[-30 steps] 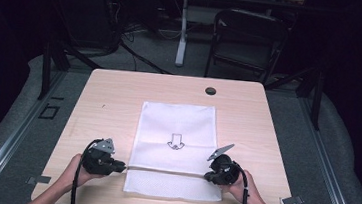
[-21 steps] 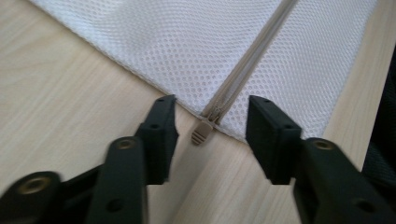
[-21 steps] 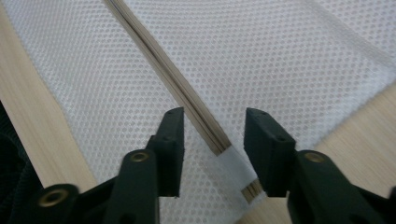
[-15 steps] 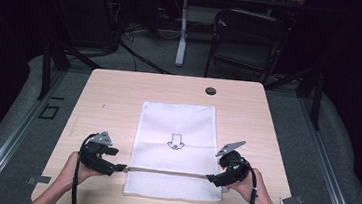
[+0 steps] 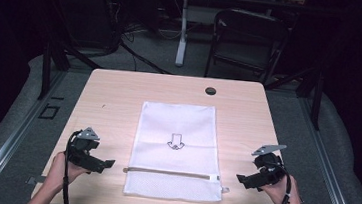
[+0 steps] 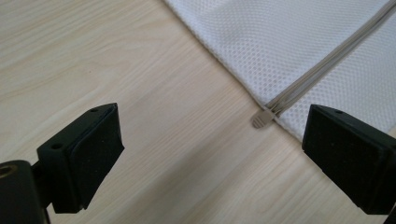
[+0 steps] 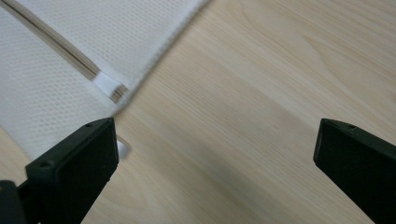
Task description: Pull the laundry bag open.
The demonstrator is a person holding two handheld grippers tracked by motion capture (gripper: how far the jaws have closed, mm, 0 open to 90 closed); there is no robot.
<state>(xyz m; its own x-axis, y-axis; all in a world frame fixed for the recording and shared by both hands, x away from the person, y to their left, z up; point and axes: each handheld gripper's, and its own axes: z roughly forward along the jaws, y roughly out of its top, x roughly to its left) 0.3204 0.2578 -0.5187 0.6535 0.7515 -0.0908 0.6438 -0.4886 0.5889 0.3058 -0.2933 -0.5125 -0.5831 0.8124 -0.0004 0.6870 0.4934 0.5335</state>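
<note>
Both tools, left tool (image 5: 106,163) and right tool (image 5: 240,178), now off the mesh bag (image 5: 175,146), jaws just spread, empty.

A pale wooden table (image 5: 119,91) was set on grey carpet (image 5: 330,146). Behind it, a dark folding chair (image 5: 247,40), a white stand (image 5: 182,32) and cables (image 5: 133,52) were seen in dimness.

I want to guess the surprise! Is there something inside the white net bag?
The white mesh bag lies flat on the wooden table, zipper closed, with no bulge showing. The mesh hides its inside, so something thin could be there.
</note>
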